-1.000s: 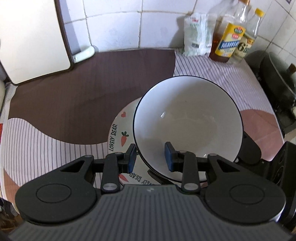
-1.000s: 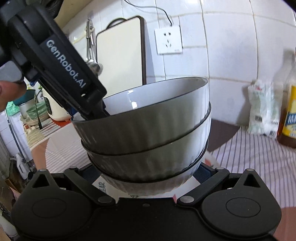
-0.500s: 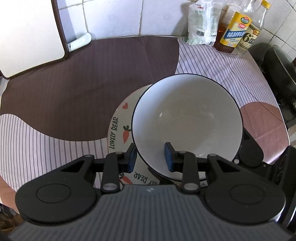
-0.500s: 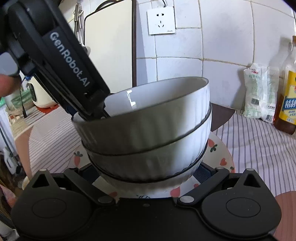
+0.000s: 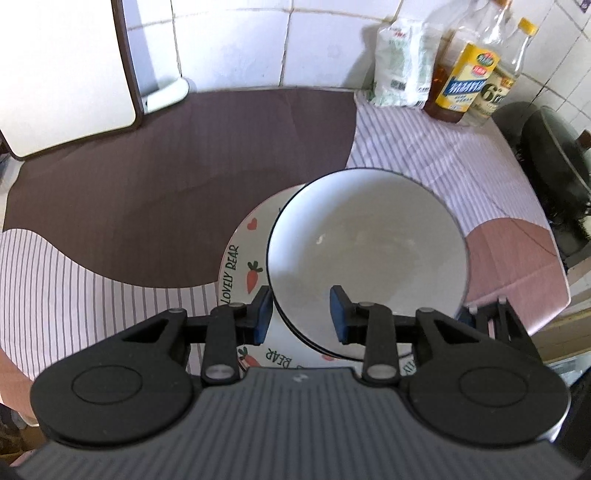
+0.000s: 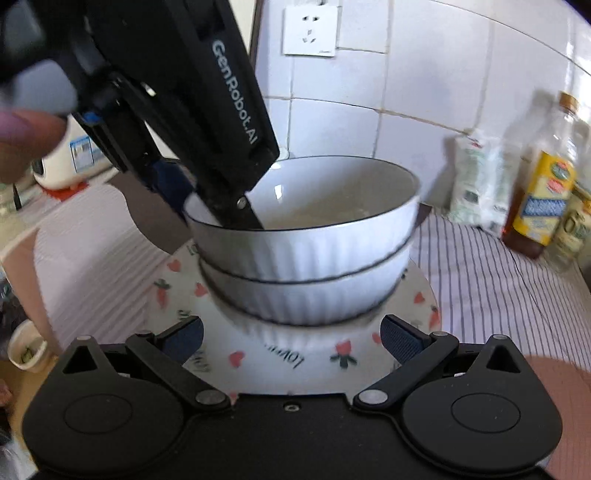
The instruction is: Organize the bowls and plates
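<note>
My count from the two wrist feeds: three white ribbed bowls [image 6: 303,254] nested in one stack, the lowest mostly hidden. One carrot-print plate [image 6: 295,363] under them. Two grippers: left gripper [image 5: 300,315], right gripper [image 6: 291,338]. By the tiled wall, two bottles for certain, an amber yellow-label bottle [image 5: 456,79] and a clear bottle [image 5: 504,79]; one white packet [image 5: 400,66]. One cutting board [image 5: 59,70]. One wall socket [image 6: 310,31]. One dark pan [image 5: 554,155].

The left wrist view looks steeply down, the right wrist view shallowly across (both close), sharing the stacked bowls [image 5: 365,254] [image 6: 306,236].
</note>
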Motion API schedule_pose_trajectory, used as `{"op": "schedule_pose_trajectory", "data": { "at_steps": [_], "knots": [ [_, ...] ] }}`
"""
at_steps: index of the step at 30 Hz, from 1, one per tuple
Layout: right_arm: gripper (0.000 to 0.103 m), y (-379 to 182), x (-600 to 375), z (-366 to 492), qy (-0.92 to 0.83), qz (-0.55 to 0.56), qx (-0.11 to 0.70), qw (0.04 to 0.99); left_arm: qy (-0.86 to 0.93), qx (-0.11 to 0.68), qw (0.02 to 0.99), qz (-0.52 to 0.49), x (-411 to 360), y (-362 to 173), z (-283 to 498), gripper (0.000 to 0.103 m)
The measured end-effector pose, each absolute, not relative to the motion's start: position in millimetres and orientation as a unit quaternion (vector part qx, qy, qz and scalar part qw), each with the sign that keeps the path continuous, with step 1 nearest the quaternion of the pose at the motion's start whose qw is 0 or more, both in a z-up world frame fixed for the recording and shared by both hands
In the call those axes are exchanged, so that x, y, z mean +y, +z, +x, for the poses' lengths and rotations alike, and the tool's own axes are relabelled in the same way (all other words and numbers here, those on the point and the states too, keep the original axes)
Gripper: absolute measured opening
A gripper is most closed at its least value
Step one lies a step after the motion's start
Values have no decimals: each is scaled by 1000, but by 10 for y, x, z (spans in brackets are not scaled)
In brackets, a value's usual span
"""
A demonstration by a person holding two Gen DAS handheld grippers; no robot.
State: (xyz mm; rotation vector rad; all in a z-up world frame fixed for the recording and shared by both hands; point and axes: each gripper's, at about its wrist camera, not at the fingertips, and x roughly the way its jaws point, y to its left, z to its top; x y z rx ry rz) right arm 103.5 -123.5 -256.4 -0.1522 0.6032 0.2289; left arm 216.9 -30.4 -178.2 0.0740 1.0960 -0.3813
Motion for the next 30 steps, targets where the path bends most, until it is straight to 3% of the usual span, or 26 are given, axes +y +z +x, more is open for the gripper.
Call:
{"op": "schedule_pose_trajectory", "data": {
  "at_steps": [12,19,30],
  "knots": [
    [103,-2041,-1655,523,71,-12,335,940,-168,481,860,24,-17,-1259,1594,42],
    [103,-1600,-1972,418,41,61,351,934,-156,463,872,22,158,-883,1292,53],
    [103,-1013,-2085,340,-23,66,378,923,-132,458,879,25,333,-467,950,69]
  ]
}}
